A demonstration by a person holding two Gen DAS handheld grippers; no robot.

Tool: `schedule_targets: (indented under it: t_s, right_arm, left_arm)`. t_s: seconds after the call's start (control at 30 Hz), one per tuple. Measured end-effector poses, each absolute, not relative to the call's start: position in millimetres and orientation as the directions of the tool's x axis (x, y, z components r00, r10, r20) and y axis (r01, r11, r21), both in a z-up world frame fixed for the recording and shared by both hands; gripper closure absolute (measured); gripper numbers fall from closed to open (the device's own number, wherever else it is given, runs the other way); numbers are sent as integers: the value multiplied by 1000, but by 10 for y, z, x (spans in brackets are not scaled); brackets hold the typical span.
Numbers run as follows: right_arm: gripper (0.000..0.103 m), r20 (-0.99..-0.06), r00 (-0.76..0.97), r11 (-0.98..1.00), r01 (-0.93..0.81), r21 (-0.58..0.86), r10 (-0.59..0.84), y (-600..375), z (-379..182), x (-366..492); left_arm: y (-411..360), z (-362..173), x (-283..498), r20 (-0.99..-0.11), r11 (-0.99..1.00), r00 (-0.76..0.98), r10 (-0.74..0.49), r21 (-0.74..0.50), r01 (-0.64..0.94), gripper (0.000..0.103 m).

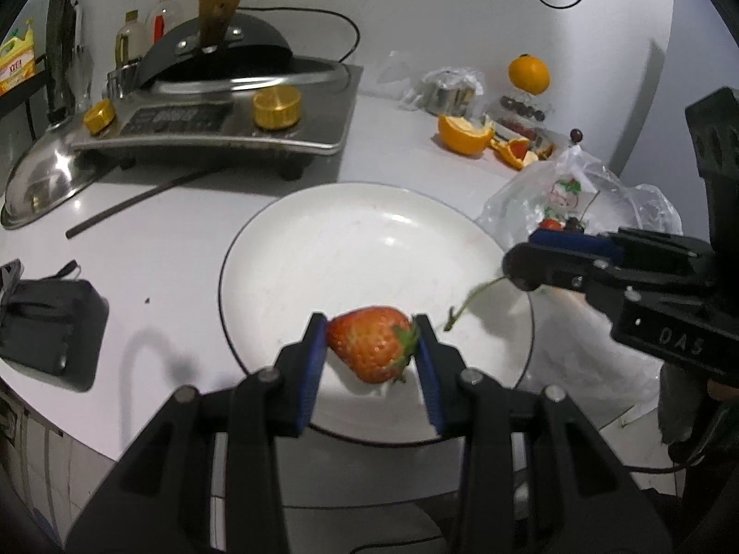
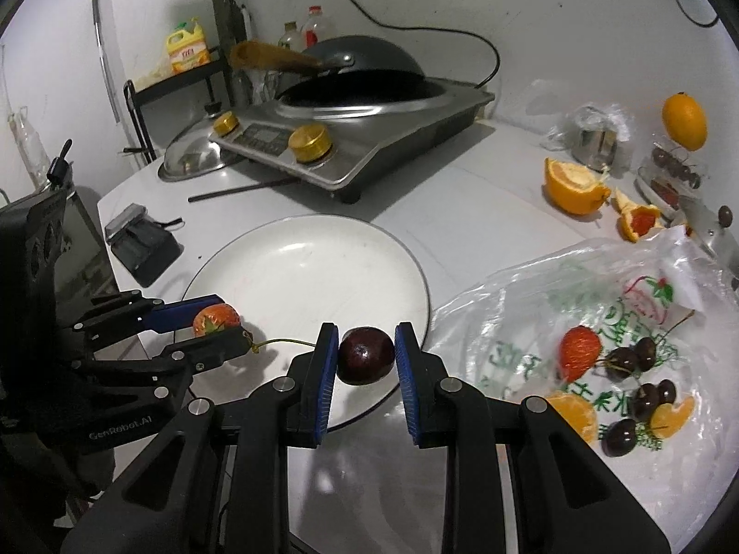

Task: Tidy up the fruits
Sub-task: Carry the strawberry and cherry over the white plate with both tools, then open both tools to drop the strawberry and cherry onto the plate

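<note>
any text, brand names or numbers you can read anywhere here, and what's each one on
"GenRobot.AI": white lettering on the black body of the left gripper.
"DAS": embossed on the black body of the right gripper.
Yellow bottle with a red label: too blurred to read.
Clear plastic bag with green print: unreadable.
Silver stove's display panel: unreadable.

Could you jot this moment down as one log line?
left gripper: shut on strawberry | right gripper: shut on cherry | both over white plate | plate: bare

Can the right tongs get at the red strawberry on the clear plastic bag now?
Probably not: the right tongs already grip a dark cherry, though the red strawberry lies uncovered.
</note>
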State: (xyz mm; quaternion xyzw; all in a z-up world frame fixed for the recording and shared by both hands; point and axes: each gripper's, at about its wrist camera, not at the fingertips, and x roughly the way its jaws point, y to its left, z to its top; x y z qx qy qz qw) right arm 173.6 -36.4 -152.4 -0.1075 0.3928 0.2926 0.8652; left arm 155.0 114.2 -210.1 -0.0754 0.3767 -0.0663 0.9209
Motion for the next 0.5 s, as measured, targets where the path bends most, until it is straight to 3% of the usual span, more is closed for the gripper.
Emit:
schedule_targets:
  t_s: [0.5]
  right_arm:
    - [76,-786,478,805,-592,42,392,-184,-1751,1794]
  left_arm:
    - [1173,-2160,1579,-688,977,699,-195,-201,76,65]
